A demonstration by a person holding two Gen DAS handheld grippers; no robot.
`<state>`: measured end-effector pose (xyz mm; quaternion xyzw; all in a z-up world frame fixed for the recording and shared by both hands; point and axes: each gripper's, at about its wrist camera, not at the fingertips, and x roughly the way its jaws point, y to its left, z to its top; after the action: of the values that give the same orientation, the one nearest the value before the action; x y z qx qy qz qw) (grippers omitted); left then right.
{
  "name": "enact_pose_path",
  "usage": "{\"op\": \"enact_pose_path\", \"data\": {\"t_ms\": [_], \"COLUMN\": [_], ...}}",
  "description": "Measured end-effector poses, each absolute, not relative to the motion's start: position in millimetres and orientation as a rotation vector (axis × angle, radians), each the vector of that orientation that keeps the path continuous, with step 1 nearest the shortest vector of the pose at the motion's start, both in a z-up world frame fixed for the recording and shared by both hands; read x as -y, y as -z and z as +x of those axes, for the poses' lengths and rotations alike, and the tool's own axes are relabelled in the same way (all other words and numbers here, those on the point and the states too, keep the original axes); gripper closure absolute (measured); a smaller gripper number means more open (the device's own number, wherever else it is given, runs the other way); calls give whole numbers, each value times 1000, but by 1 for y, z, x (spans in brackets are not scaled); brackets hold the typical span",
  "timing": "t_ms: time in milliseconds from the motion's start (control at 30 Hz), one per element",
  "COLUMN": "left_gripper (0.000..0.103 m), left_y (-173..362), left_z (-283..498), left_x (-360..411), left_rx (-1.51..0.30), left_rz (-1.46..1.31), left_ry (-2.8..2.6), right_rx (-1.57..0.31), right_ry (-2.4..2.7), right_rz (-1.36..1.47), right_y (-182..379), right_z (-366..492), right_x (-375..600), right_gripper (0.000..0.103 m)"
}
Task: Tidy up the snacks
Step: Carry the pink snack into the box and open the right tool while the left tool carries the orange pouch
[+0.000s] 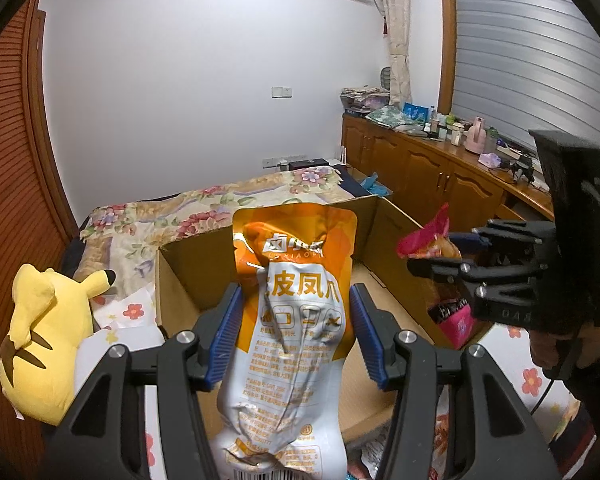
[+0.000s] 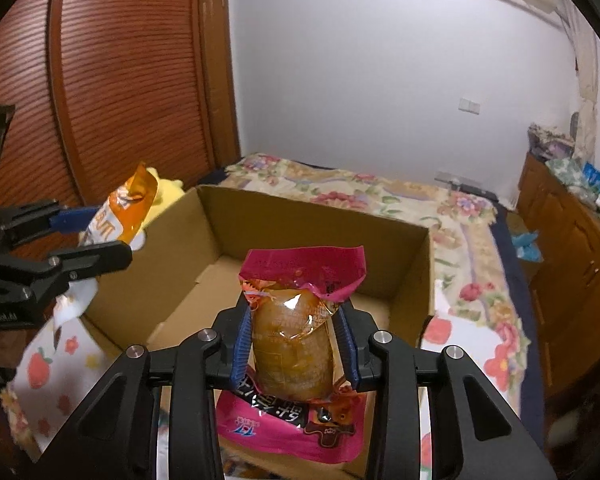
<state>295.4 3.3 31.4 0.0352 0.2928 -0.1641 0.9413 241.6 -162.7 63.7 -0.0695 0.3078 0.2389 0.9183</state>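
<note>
My left gripper [image 1: 296, 320] is shut on an orange and white snack pouch [image 1: 296, 304], held upright over the near edge of an open cardboard box [image 1: 196, 256]. My right gripper [image 2: 294, 344] is shut on a pink snack pouch [image 2: 292, 340] with a clear window, held upright above the same box [image 2: 300, 220]. In the left wrist view the right gripper [image 1: 440, 252] and pink pouch [image 1: 424, 236] are at the right over the box. In the right wrist view the left gripper [image 2: 96, 232] with the orange pouch [image 2: 120, 212] is at the left box wall.
The box sits on a bed with a floral cover [image 2: 472, 240]. A yellow plush toy [image 1: 44, 336] lies left of the box. A wooden cabinet [image 1: 440, 176] with clutter runs along the right wall. A wooden wardrobe [image 2: 120, 80] stands at the left.
</note>
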Motion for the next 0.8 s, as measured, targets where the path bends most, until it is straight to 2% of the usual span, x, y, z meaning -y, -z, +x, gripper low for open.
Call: {"op": "enact_pose_path", "data": {"t_ms": [200, 467, 733, 800], "left_gripper": [50, 49, 45, 44], "left_y": [-30, -19, -13, -13], "left_z": [308, 322, 334, 335], "left_x": [0, 3, 13, 13], "left_rx": [-610, -642, -678, -684], "left_rz": [67, 66, 85, 78], "left_ry": [320, 304, 289, 288], "right_rx": [-684, -744, -763, -757], "right_ry": [-453, -462, -449, -450], "right_rz": [-177, -172, -164, -154], "right_y": [-43, -28, -28, -31], "right_z": [250, 244, 236, 233], "right_x": [160, 166, 173, 176], "right_gripper": [66, 60, 37, 37]}}
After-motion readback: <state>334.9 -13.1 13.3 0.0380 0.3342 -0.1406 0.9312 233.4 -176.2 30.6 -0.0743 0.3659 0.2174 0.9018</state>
